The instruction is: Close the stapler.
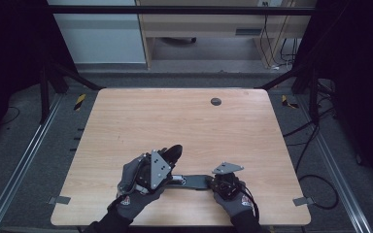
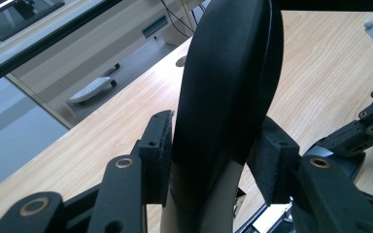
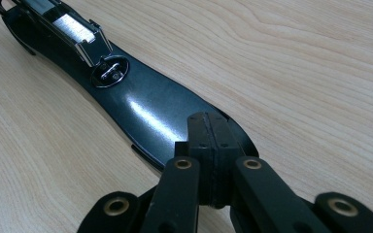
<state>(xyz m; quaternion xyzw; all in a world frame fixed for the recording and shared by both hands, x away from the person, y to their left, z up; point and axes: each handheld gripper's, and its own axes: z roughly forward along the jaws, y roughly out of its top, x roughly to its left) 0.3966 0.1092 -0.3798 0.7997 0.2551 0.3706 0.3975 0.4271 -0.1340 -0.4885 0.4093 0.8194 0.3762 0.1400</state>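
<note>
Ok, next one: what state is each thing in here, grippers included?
Stapler cover: swung up off the base, standing steeply.
Stapler base: flat on the table, metal staple channel exposed.
Left gripper: shut on the stapler cover, one pad on each side.
Right gripper: shut, pads together, tips down on the near end of the stapler base.

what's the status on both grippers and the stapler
Left gripper clamped on raised black stapler top. Right gripper shut, pressing stapler base flat on table. Nothing in the way.
</note>
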